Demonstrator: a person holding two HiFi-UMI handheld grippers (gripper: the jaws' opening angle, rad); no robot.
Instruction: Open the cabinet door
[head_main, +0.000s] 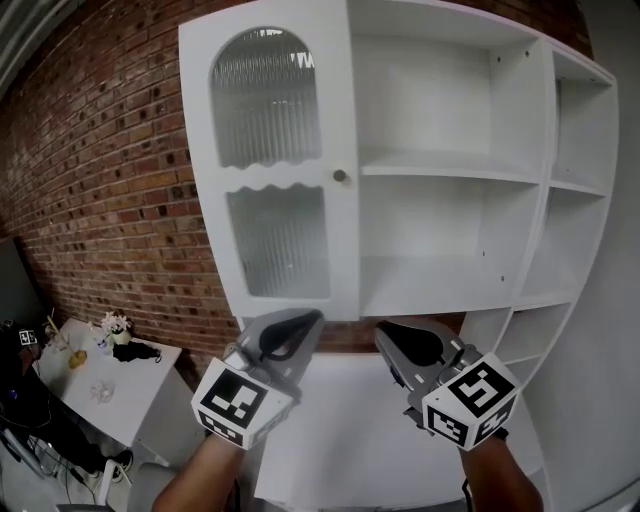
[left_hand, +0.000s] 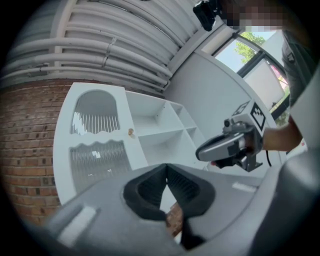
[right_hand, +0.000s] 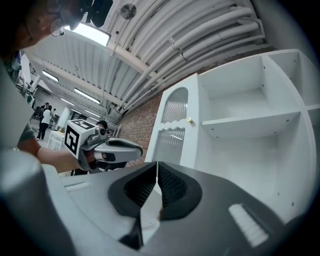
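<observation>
A white wall cabinet (head_main: 455, 170) hangs on a brick wall. Its one door (head_main: 275, 165) has ribbed glass panes and covers the left compartment, with a small round knob (head_main: 340, 176) at the door's right edge. The door (left_hand: 97, 137) and knob (left_hand: 131, 132) also show in the left gripper view, and the knob (right_hand: 189, 120) in the right gripper view. Both grippers hover below the cabinet, apart from it. My left gripper (head_main: 305, 322) is shut and holds nothing. My right gripper (head_main: 388, 332) is also shut and empty, beside the left one.
To the right of the door are open shelves (head_main: 450, 172), with a narrower shelf column (head_main: 580, 185) at the far right. A white surface (head_main: 350, 430) lies under the grippers. A small white table (head_main: 100, 385) with flowers and small items stands low at the left by the brick wall (head_main: 100, 180).
</observation>
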